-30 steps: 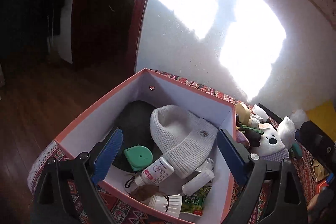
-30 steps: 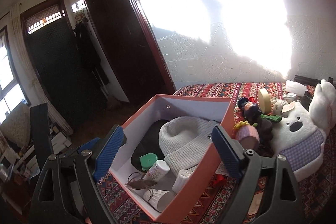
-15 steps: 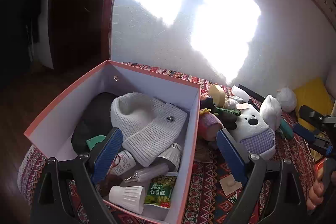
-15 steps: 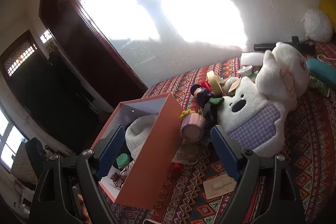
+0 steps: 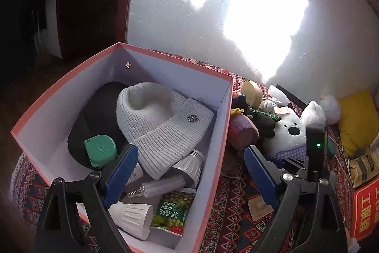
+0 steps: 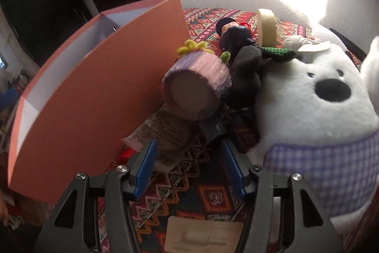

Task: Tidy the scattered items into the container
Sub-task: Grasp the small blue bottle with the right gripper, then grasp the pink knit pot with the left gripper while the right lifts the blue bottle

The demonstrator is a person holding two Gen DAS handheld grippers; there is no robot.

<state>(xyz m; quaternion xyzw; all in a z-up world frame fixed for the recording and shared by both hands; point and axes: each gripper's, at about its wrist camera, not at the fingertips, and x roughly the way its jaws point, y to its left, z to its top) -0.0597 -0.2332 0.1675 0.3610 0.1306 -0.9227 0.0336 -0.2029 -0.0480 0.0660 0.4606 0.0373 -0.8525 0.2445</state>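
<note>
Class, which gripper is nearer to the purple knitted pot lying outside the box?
Right. The right gripper, jaws closing on nothing, sits just below the purple pot. The left gripper straddles the box wall, farther off.

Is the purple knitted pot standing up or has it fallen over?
Fallen over. The purple knitted pot lies on its side against the orange box, its flat round base facing the camera and its yellow top pointing away.

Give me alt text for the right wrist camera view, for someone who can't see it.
The right gripper, its blue jaws closing, hangs low over a crumpled printed packet on a patterned cloth, beside the orange wall of a box. Ahead lies a tipped lilac knitted pot, with a white plush bear on the right.
</note>
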